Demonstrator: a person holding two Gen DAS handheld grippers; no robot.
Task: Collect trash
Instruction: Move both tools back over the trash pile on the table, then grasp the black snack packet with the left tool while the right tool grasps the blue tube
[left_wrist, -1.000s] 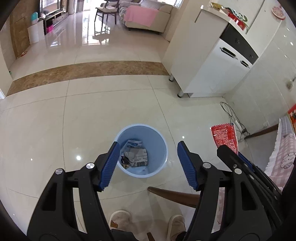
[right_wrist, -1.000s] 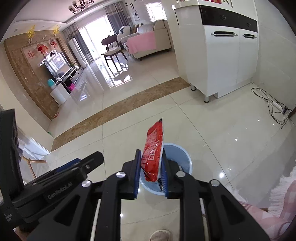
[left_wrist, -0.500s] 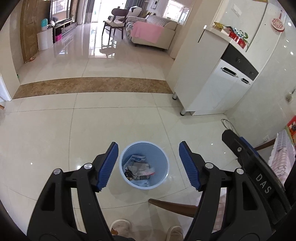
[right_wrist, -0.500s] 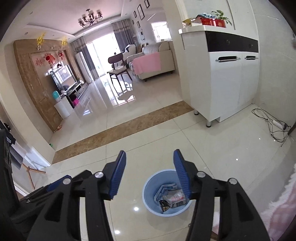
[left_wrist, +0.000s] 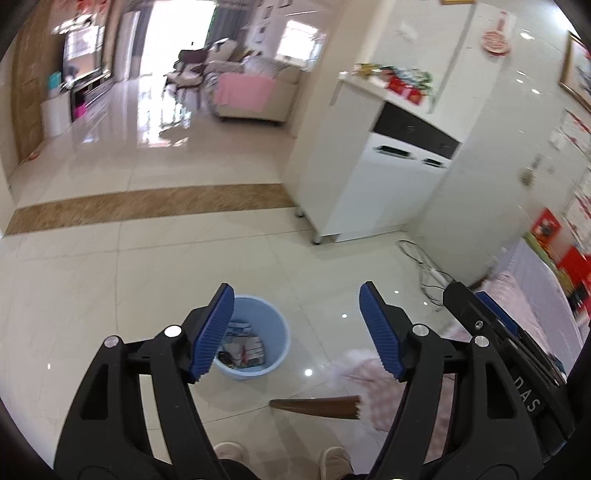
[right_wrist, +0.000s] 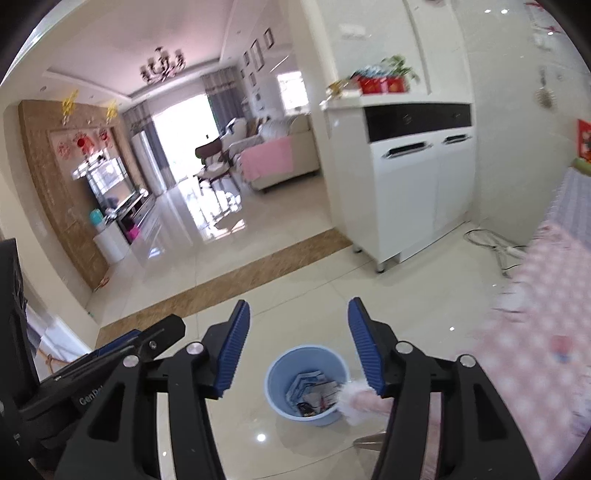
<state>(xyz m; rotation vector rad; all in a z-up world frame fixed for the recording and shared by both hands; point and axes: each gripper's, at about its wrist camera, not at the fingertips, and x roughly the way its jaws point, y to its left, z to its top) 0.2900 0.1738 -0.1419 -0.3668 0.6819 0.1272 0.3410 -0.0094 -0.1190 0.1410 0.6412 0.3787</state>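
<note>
Both grippers, left (left_wrist: 295, 332) and right (right_wrist: 297, 350), gaped wide and empty; our red wrapper had dropped into the blue bin (right_wrist: 308, 384) below, so we needed new trash.

Glossy cream floor tiles (left_wrist: 110, 295) mirror window light; the blue plastic bin (right_wrist: 280, 373) looks smooth; ribbed blue pads (left_wrist: 380, 332) line matt black grippers.
</note>
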